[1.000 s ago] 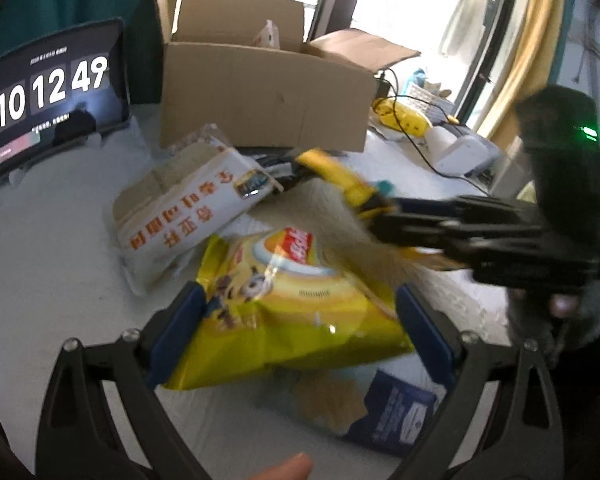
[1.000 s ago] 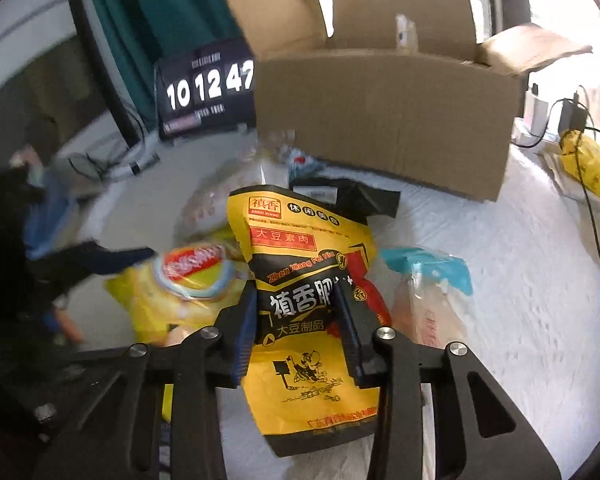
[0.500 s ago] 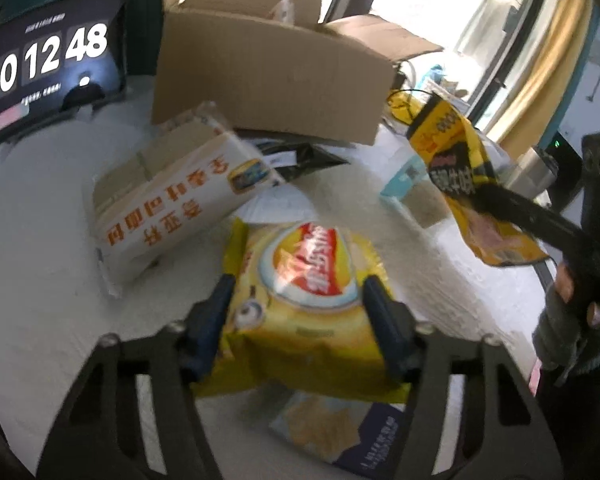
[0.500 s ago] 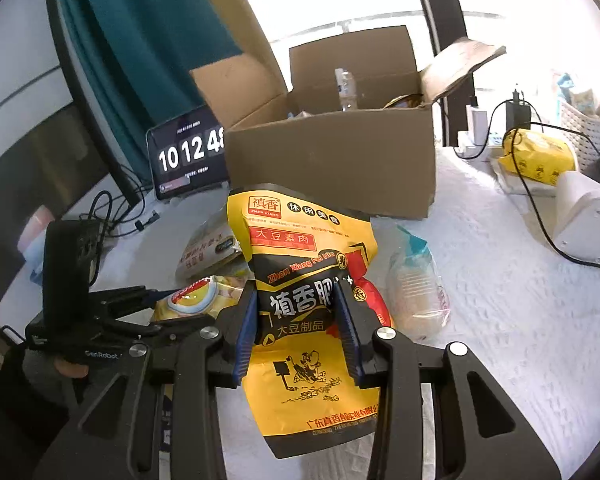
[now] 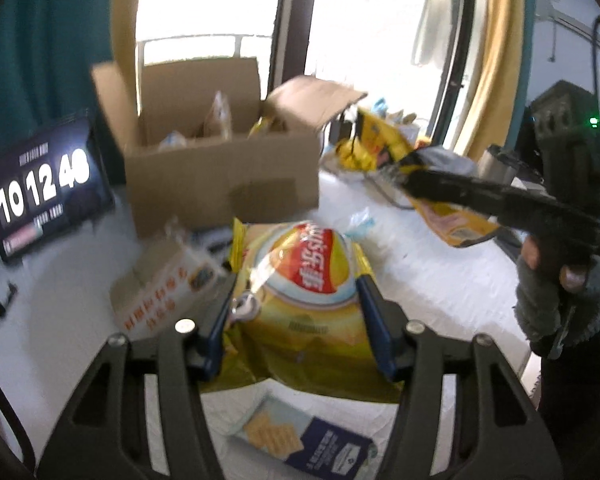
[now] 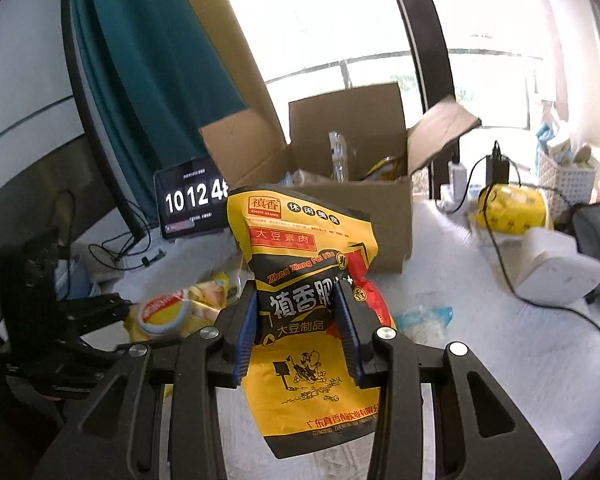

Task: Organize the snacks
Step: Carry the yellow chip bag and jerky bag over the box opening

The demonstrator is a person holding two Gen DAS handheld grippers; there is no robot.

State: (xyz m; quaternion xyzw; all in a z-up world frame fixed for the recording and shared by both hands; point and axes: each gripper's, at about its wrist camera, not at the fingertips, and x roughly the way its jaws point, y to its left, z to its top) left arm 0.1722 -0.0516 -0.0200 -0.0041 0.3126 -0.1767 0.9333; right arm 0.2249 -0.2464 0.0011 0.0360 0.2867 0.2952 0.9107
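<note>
The left gripper has a yellow chip bag between its blue pads, and its jaws are closing on it. The bag is puffy, so my guess is a soft squeeze is best, just firm enough that it does not slip. The right gripper is clamped on a yellow and black soy snack pouch and holds it up off the white table.

Both bags are in front of the open cardboard box, and the box looks like the place for them. To do this step well, I think each bag should go up over the front wall, clear of the flaps, and then be let go inside. One hand at a time seems safer, so the grippers do not bump.

The box already has some snacks in it. A clear packet stands up in the middle, and something yellow peeks out beside it. A cracker pack and a white and orange pack lie on the table.
</note>
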